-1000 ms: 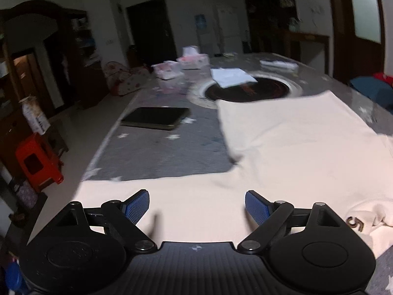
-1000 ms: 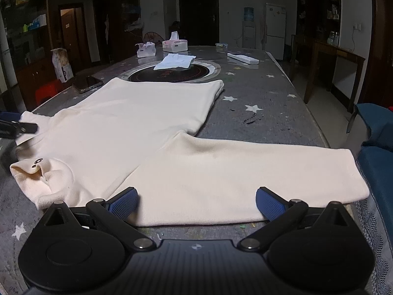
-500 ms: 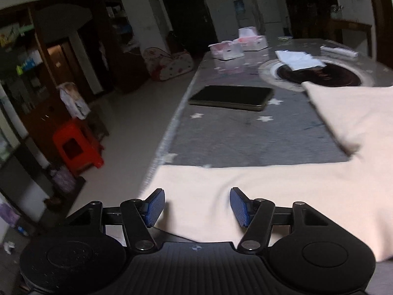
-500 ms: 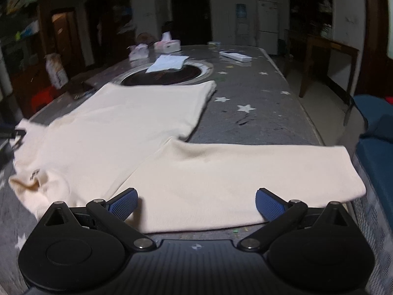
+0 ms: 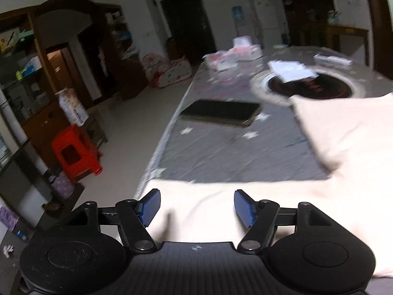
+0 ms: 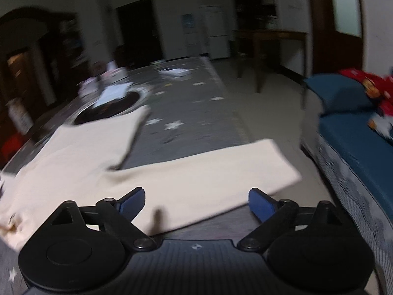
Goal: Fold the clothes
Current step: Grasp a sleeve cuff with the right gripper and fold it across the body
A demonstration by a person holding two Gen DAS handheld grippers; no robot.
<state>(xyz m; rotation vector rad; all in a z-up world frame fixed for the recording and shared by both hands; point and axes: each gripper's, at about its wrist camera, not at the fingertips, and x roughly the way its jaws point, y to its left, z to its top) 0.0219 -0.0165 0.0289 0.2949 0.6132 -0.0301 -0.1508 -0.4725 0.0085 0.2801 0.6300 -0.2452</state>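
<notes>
A cream long-sleeved top point(image 6: 81, 152) lies flat on the grey star-patterned table point(image 6: 186, 113), sleeves spread to both sides. My left gripper point(image 5: 196, 207) is open, its blue pads just above the cuff end of the left sleeve point(image 5: 221, 196) at the table's left edge. My right gripper point(image 6: 196, 202) is open over the right sleeve point(image 6: 208, 174), near its cuff end by the table's right edge. Neither holds cloth. Both views are motion-blurred.
A black phone point(image 5: 221, 111) lies on the table left of the top. A round inset hob point(image 5: 309, 87) with white paper point(image 5: 289, 70) sits beyond, with tissue boxes point(image 5: 233, 54) further back. A red stool point(image 5: 73, 152) stands left; a blue seat point(image 6: 356, 127) right.
My left gripper has swung left along the sleeve to its cuff end. My right gripper has swung right toward the other sleeve's end. Both stay open.
</notes>
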